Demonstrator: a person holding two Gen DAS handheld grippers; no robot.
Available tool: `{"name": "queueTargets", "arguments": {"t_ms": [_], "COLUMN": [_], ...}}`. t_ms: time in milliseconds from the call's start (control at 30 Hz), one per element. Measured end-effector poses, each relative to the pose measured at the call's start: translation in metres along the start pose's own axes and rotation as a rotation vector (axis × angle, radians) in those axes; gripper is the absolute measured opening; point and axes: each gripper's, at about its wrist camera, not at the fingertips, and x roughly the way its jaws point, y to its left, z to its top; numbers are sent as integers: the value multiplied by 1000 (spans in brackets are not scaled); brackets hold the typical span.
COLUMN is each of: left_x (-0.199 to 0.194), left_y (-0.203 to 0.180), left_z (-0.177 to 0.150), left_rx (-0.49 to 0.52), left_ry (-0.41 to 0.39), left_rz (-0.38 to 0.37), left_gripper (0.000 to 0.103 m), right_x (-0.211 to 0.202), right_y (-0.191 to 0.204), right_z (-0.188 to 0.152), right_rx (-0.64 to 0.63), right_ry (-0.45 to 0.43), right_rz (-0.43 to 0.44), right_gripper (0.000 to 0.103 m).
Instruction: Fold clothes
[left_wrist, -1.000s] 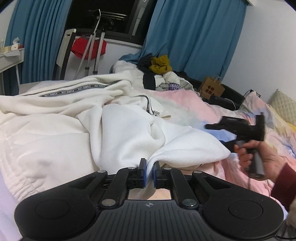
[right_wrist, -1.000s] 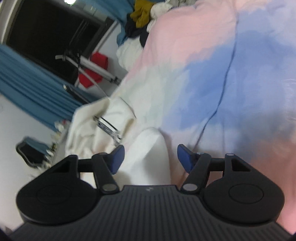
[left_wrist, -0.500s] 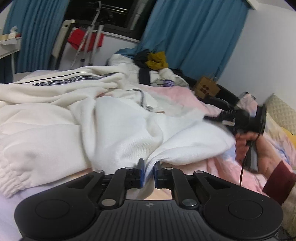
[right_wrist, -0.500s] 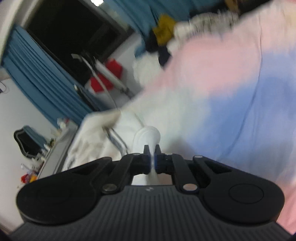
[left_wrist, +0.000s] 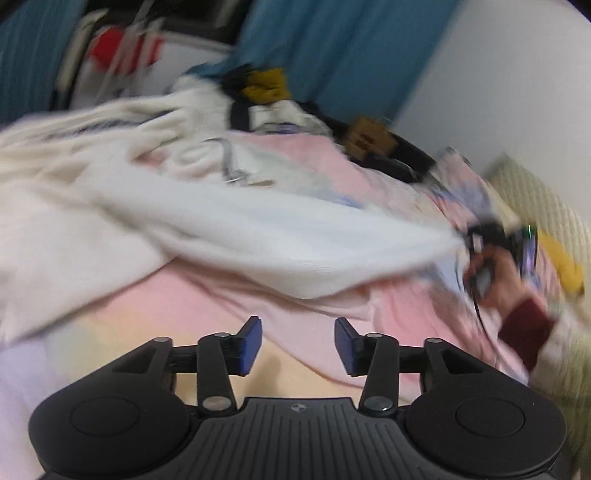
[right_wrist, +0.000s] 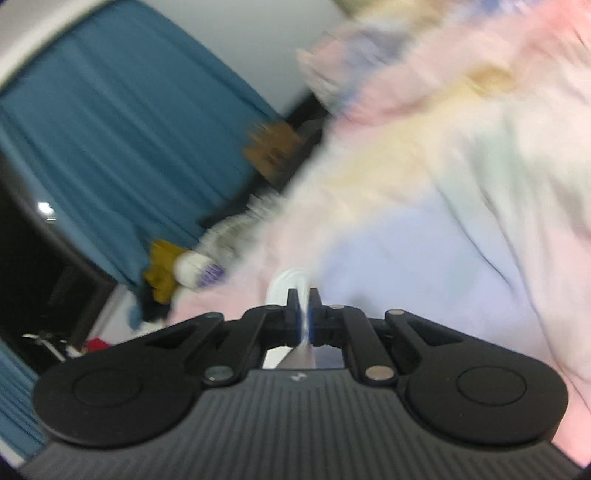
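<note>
A: Left gripper (left_wrist: 297, 345): checked?

B: Checked. Stood about half open, jaws just then opening wider, nothing between the blue pads (left_wrist: 250, 343). Hung low over the pastel bedspread (left_wrist: 177, 295), clear of the cloth.

A: Right gripper (right_wrist: 303, 314)?

B: Clamped tight on a thin fold of the white garment (left_wrist: 221, 229). Pinched white cloth poked out past the fingertips in the right wrist view. Seen from the left wrist view too, far right, gripped by a hand (left_wrist: 502, 273) with a dark red cuff (left_wrist: 524, 332).

A: Located the garment?

B: Lay bunched on the left part of the bed, with one long stretch pulled out taut across the bedspread toward the right gripper. Spotted a zipper near the middle of the heap. Heavily blurred, so finer detail left out.

A: Lifted or resting?

B: Couldn't tell for the pulled stretch; smeared too badly. Rest of it sat on the bed.

A: Background?

B: Logged a blue curtain (left_wrist: 332, 48), a clothes pile (left_wrist: 266, 88) with something mustard on top at the far edge of the bed, and a brown paper bag (left_wrist: 369, 138) just beside it.
</note>
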Motion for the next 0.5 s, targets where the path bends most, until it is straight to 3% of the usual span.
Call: {"name": "queueTargets", "arguments": {"t_ms": [67, 267, 500], "left_x": [-3, -9, -13], "left_y": [22, 109, 163], "left_z": [4, 3, -1], "left_rx": [-136, -674, -952], "left_ry": [-4, -63, -171], "left_rz": [24, 47, 147], "left_gripper": [64, 75, 74], "right_x": [4, 2, 7], "right_y": [-10, -6, -3], "right_z": [-2, -7, -3], "right_rx": [26, 6, 15], "right_ry": [29, 37, 52], "right_rz": [-14, -5, -14], "right_gripper": [6, 6, 6]}}
